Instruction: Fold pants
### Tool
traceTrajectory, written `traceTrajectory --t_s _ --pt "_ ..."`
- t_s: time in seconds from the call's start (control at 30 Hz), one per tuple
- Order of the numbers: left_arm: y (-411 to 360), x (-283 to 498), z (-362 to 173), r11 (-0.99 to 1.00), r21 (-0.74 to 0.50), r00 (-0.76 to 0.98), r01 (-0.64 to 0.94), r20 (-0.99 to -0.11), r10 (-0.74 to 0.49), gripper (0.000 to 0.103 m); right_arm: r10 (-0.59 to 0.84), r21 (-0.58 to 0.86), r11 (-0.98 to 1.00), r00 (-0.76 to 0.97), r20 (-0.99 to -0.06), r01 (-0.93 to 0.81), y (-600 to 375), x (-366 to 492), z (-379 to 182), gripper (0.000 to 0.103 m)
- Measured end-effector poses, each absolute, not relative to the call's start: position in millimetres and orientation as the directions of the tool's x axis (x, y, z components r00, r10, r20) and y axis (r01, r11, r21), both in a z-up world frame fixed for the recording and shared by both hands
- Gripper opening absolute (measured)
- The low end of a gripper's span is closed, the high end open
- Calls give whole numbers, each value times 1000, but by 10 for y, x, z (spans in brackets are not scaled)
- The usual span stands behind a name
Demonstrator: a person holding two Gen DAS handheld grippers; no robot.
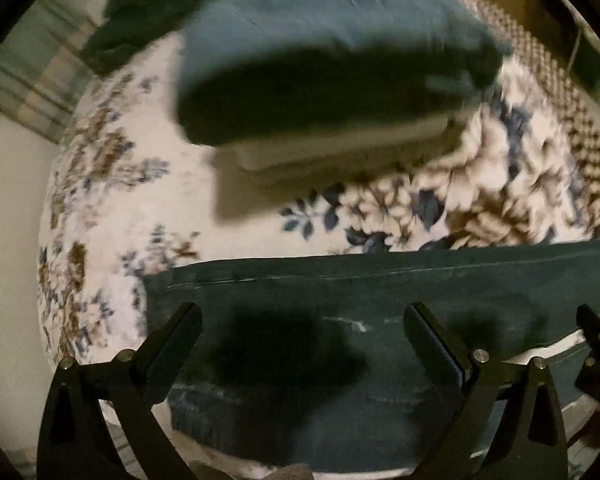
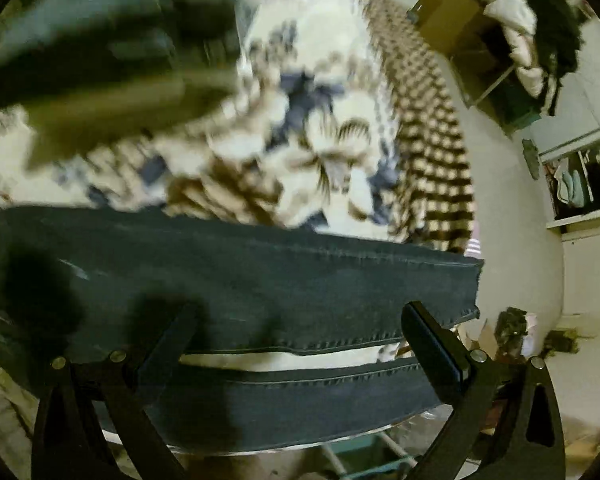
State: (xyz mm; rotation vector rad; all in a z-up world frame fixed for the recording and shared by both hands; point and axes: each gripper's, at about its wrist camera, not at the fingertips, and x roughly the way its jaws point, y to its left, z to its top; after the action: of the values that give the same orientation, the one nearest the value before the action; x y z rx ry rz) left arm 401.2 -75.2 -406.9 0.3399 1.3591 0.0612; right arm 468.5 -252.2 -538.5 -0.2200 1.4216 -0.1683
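**Both grippers open over spread jeans, no grasp yet**

Dark jeans (image 1: 340, 300) lie flat across the near side of the floral bedspread (image 1: 112, 184), laid out lengthwise so the legs run toward my right. In the right wrist view the two legs (image 2: 260, 280) lie side by side with a pale gap of bedding between them, hems ending near the bed's right edge. That layout suits a leg-over-leg fold, I'd judge.

My left gripper (image 1: 300, 344) hangs over the wider end of the denim, fingers spread wide, nothing between them. My right gripper (image 2: 296, 344) is the same: spread apart above the leg gap, empty. Whether either touches the cloth, I can't tell; heavy blur.

A stack of folded clothes (image 1: 332, 68) sits farther back on the bed, well apart from the jeans, so open bedspread lies between for folding away from me. Near edge is tight; denim reaches the bed's front. Right of the hems is floor and clutter (image 2: 512, 328).
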Motion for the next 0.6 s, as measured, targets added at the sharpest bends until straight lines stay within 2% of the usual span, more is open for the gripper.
traceTrajectory --t_s 0.17,0.43,0.6 --pt "-965 4219 -4708 932 291 161 217 -952 260 103 -268 -268 961 11 -963 -61 -2916 4846 -6161 103" --pt "-1290 4421 -5446 872 306 80 382 -951 298 103 -304 -283 932 -62 -951 -226 -3134 5162 -6864 103" --pt "-1315 4538 -5616 864 257 58 433 -964 258 103 -312 -269 894 -70 -947 -358 -3072 5304 -7088 103"
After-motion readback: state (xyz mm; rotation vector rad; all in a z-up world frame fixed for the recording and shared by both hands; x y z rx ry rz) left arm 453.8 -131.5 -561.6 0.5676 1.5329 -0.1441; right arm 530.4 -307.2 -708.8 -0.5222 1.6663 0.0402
